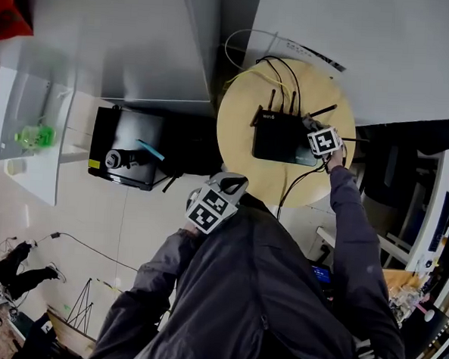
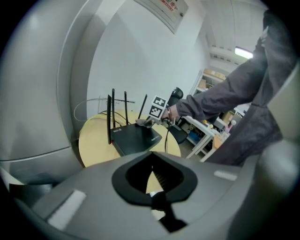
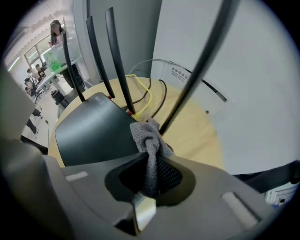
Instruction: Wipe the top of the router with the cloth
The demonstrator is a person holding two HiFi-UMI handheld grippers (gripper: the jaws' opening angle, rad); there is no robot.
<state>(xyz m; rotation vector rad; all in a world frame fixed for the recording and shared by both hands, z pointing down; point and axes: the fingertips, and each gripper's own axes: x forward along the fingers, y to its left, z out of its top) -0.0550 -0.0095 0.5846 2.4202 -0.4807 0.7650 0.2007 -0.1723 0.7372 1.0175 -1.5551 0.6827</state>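
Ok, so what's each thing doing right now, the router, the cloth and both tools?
Router: flat on the table, antennas up, cables running to its back.
Cloth: bunched, pinched in the right tool, at the router's corner.
Right tool: shut on the cloth.
Left tool: shut, empty, away from the router.

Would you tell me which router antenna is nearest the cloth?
The slanted antenna, its base beside the cloth; the others stand farther left.
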